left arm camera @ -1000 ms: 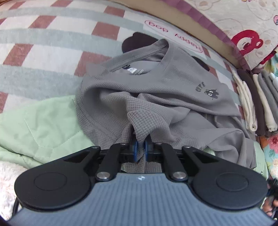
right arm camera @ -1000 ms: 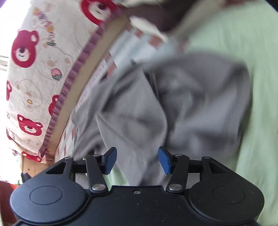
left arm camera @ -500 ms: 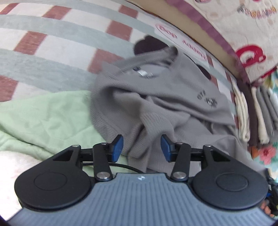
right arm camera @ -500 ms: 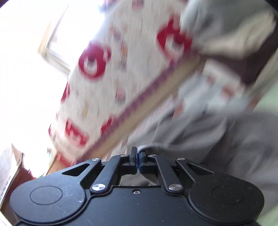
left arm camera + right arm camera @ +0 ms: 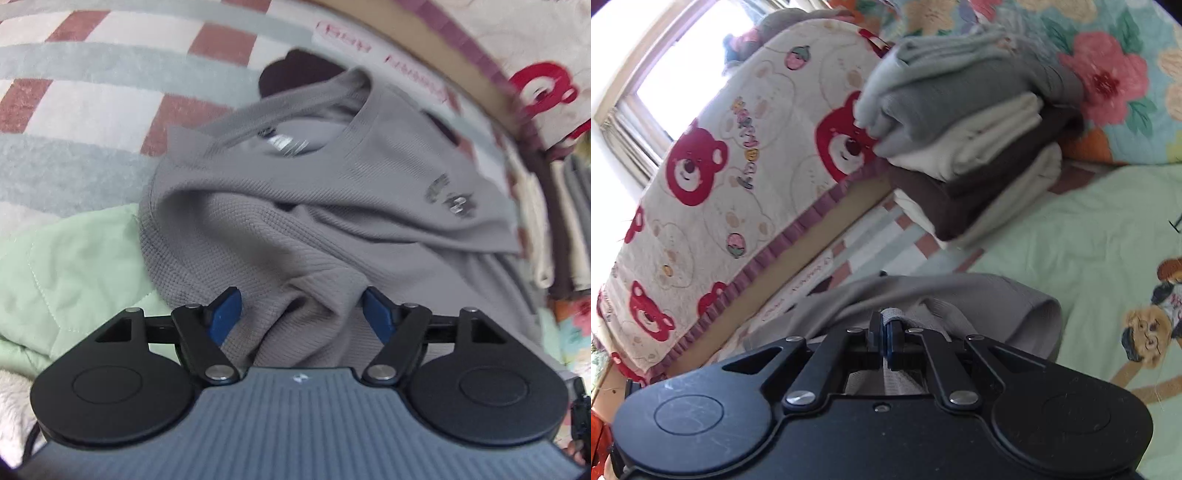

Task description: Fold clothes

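Bed (image 5: pixel 92 110): checked cover, green quilt (image 5: pixel 66 258). Grey shirt (image 5: pixel 295 229) rumpled at centre, folded stack (image 5: pixel 967 147) at 1 o'clock. Left tongs (image 5: pixel 299 314) opening, pads clear of cloth fold between. Right tongs (image 5: pixel 886 336) clamped on shirt edge. Step: spreading flat. Next: left regrip opposite edge.

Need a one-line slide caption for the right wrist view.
Right gripper shut on a fold of the grey shirt, with a stack of folded clothes beyond on the bed.

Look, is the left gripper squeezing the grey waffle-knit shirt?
No, the left gripper has its blue pads apart, opening, around the grey waffle-knit shirt.
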The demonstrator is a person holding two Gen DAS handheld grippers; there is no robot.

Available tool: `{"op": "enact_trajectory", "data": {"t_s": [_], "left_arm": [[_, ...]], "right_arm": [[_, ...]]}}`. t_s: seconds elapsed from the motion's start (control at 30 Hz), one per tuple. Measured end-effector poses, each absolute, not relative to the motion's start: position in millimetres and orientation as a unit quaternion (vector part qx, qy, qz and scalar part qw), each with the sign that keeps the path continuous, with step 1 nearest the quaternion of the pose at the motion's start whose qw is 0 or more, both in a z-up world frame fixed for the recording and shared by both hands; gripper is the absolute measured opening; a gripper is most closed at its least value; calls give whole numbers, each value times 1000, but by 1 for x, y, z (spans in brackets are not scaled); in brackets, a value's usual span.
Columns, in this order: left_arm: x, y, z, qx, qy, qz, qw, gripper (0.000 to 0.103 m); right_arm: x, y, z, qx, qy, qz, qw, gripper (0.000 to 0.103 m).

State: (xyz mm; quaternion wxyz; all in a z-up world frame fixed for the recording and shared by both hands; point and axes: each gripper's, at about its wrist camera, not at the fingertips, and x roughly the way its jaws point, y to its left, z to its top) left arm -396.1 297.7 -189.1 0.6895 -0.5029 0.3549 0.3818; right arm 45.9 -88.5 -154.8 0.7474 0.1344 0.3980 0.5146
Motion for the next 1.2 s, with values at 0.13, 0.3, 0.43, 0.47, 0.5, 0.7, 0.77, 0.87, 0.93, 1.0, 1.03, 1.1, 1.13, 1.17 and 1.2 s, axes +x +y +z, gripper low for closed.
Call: {"op": "enact_trajectory", "data": {"t_s": [0.13,0.3,0.43,0.47,0.5,0.7,0.77,0.87,0.93,1.0,1.03,1.1,1.13,1.17,1.2], "left_arm": [[-398,291,-183,-508,321,339,724,15],[-427,287,-160,-522,262,366,725,73],[-440,289,-165,-501,318,438,675,74],[-441,291,-170,-505,331,445,662,74],[-442,293,-176,-516,336,444,651,74],[-436,310,-202,-541,340,461,615,74],[-430,313,-209,-534,338,464,621,73],[-425,312,-212,-528,330,443,645,22],[-424,309,-206,-518,310,427,673,4],[-427,306,-199,-504,283,431,693,4],[-428,307,-199,-509,275,426,696,4],[-429,311,-204,-525,272,418,689,4],[-430,312,-206,-534,270,414,686,6],[-431,314,-210,-543,270,410,681,7],[-431,316,-214,-554,270,406,675,8]], "right_arm": [[52,-93,-151,103,378,487,781,4],[57,-91,-146,57,367,466,803,3],[56,-86,-157,24,382,446,809,3],[55,-85,-161,19,387,440,810,3],[55,-84,-166,18,394,437,808,3],[56,-89,-178,41,414,439,796,4],[56,-88,-181,41,421,436,794,4],[55,-83,-180,25,436,431,790,6],[54,-80,-180,24,443,439,781,9],[56,-78,-182,33,451,446,772,12],[57,-77,-184,42,457,448,767,14],[61,-73,-191,56,470,449,757,34],[62,-71,-195,62,478,450,752,38],[64,-69,-200,64,487,452,744,44],[66,-66,-207,61,493,454,740,45]]}}
